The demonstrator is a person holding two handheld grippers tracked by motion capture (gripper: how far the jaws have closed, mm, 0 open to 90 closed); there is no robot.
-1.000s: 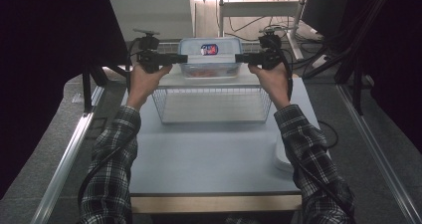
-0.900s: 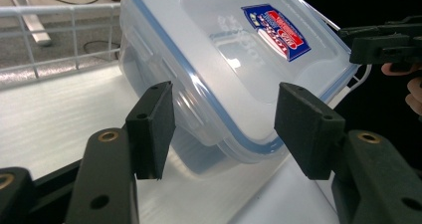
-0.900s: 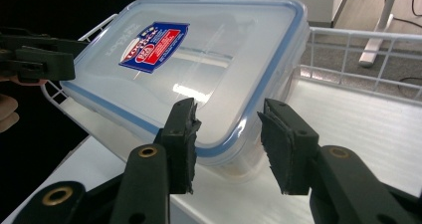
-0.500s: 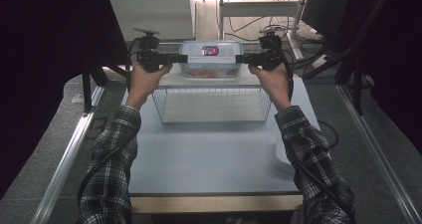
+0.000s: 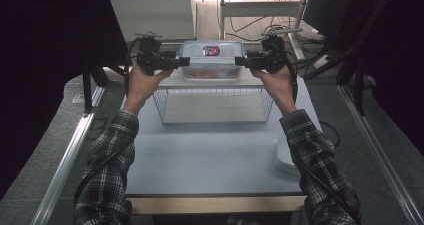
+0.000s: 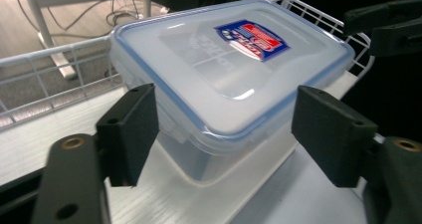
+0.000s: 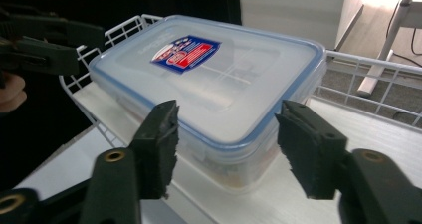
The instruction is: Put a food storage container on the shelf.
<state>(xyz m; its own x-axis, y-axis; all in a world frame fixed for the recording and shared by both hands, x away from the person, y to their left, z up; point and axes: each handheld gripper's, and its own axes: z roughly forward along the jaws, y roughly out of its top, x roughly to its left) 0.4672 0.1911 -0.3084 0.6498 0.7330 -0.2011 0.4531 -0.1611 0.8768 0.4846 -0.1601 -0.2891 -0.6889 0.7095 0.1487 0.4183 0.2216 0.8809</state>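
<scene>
Container: a clear plastic box (image 5: 211, 61) with a blue-rimmed snap lid (image 6: 234, 59) and a red-and-blue label (image 7: 186, 52); it lies between the two tongs, on a pale surface at the far side of the table (image 5: 215, 150).
Left gripper (image 5: 186, 61): held level by the left hand (image 5: 144, 81), jaws pointing at the box's left end; the jaws stand apart, one to each side of that end, with a gap visible between pads and box in the left gripper view (image 6: 226, 134).
Right gripper (image 5: 238, 61): held level by the right hand (image 5: 276, 82), jaws pointing at the box's right end; the jaws are spread and straddle that end, not touching it in the right gripper view (image 7: 226, 147).
Contents: something reddish shows through the box wall; too blurred to identify.
Wire basket (image 5: 215, 105): white, just nearer the person than the box and below both tongs; its rails also run behind the box.
White plate (image 5: 285, 157): at the table's right edge, well behind the right gripper, beside the right sleeve (image 5: 320, 170).
Background: cables and a desk frame beyond the box.
</scene>
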